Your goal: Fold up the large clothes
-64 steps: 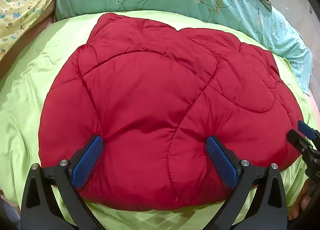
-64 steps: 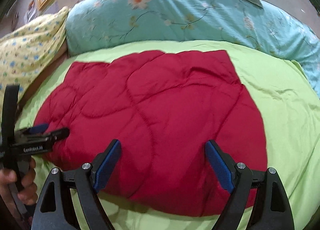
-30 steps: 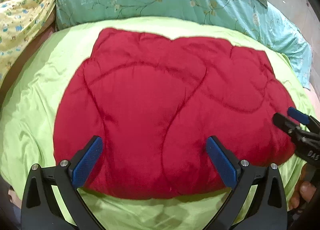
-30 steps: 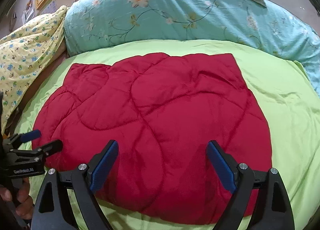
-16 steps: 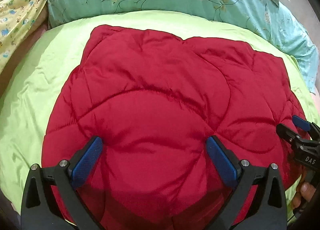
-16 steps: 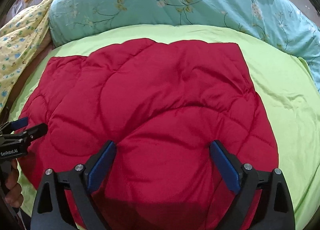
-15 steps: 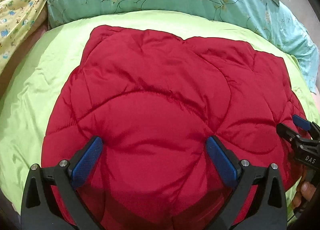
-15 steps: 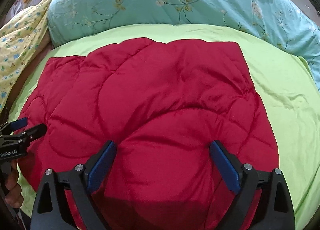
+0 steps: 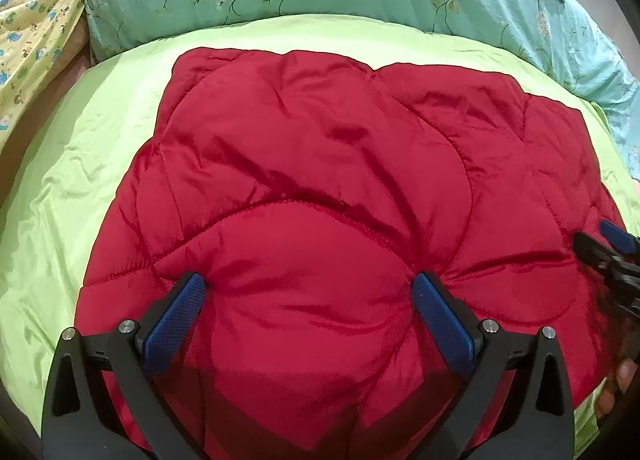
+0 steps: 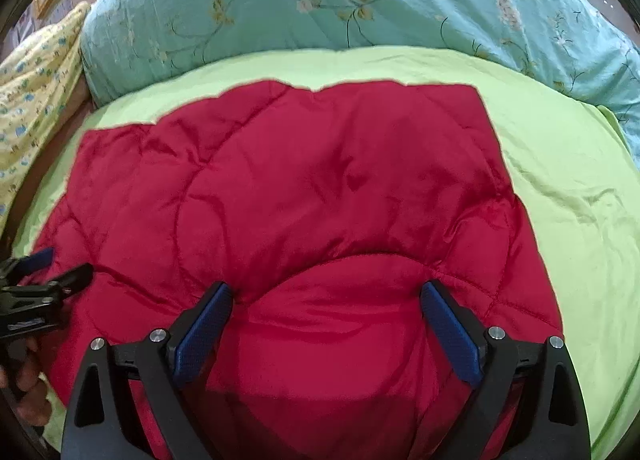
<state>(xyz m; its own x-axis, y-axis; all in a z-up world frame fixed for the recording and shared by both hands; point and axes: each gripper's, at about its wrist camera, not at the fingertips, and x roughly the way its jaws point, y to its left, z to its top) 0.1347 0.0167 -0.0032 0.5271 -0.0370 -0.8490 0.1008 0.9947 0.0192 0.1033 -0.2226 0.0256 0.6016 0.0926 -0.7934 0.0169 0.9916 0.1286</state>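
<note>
Red quilted jacket (image 9: 320,180), flat on lime-green bedsheet (image 9: 80,180); my left tongs (image 9: 308,292) and right tongs (image 10: 326,300) gape wide, pads denting its near padding.

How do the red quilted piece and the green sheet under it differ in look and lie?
The red piece is puffy, stitched in curved quilting lines; the green sheet is thin, with only light wrinkles. The red piece lies on top, covering the middle; the green sheet spreads beneath and shows past its far and side edges. Both grippers press into the red piece, left and right; neither touches the sheet. Both fabrics have a sheen.
</note>
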